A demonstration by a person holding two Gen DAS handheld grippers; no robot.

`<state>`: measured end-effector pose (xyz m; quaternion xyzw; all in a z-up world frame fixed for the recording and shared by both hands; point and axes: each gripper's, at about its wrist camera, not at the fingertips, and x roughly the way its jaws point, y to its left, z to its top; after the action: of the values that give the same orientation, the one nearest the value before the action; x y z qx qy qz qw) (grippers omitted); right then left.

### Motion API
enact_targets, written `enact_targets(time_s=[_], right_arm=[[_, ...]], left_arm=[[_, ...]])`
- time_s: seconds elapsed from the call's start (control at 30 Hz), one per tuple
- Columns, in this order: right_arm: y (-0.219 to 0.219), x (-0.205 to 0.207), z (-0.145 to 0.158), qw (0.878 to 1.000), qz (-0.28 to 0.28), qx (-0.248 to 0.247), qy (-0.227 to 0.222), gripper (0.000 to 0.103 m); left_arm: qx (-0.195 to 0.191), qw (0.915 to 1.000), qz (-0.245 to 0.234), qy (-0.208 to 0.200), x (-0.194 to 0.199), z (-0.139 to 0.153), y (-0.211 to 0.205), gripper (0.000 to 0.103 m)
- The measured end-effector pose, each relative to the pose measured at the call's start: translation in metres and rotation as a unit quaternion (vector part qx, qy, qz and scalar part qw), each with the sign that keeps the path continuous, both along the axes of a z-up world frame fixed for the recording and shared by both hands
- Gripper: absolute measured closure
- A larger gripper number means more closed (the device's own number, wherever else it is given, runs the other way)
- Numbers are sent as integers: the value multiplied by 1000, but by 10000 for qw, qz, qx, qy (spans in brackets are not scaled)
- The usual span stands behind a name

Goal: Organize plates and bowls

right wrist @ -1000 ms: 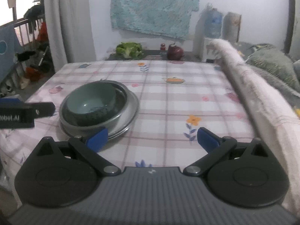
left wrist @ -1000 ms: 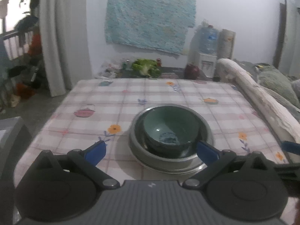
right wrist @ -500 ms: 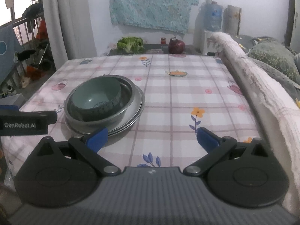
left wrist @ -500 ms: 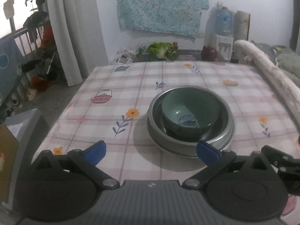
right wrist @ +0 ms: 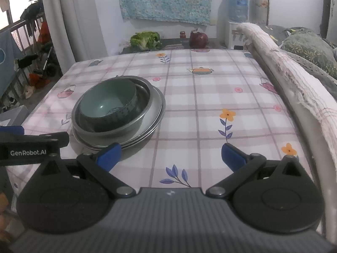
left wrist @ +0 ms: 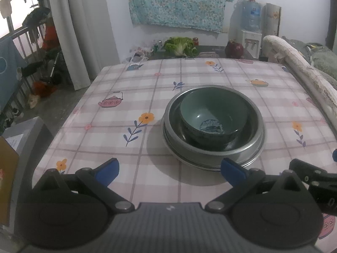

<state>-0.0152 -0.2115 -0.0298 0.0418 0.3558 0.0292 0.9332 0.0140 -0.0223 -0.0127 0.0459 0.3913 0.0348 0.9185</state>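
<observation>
A green ceramic bowl (left wrist: 212,116) (right wrist: 107,107) sits nested inside a steel bowl (left wrist: 256,143) (right wrist: 137,124), which rests on flat steel plates (left wrist: 250,162) (right wrist: 157,116) on the checked tablecloth (left wrist: 147,88) (right wrist: 200,97). My left gripper (left wrist: 169,169) hovers open just in front of the stack, nothing between its blue fingertips. My right gripper (right wrist: 170,156) is open too, empty, with the stack ahead to its left. The left gripper's side (right wrist: 33,145) shows at the left edge of the right wrist view.
A cloth-covered rail (right wrist: 294,67) runs along the table's right side, with pillows (right wrist: 311,48) beyond it. Past the far edge lie lettuce (left wrist: 181,45), a dark red pot (left wrist: 234,49) and a water dispenser (left wrist: 250,29). A grey box (left wrist: 25,130) stands by the left edge.
Both grippers have pulled back and risen from the stack, which looks smaller and farther away. The bowls and plates have not moved. Both stay open.
</observation>
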Motion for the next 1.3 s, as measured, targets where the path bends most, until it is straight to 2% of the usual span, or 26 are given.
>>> enact_targets(time_s=[1.3], right_arm=[[3,4,-4,9998,13,-58,195,1]], left_arm=[[-198,9993,-72,316,0,-11,3,0]])
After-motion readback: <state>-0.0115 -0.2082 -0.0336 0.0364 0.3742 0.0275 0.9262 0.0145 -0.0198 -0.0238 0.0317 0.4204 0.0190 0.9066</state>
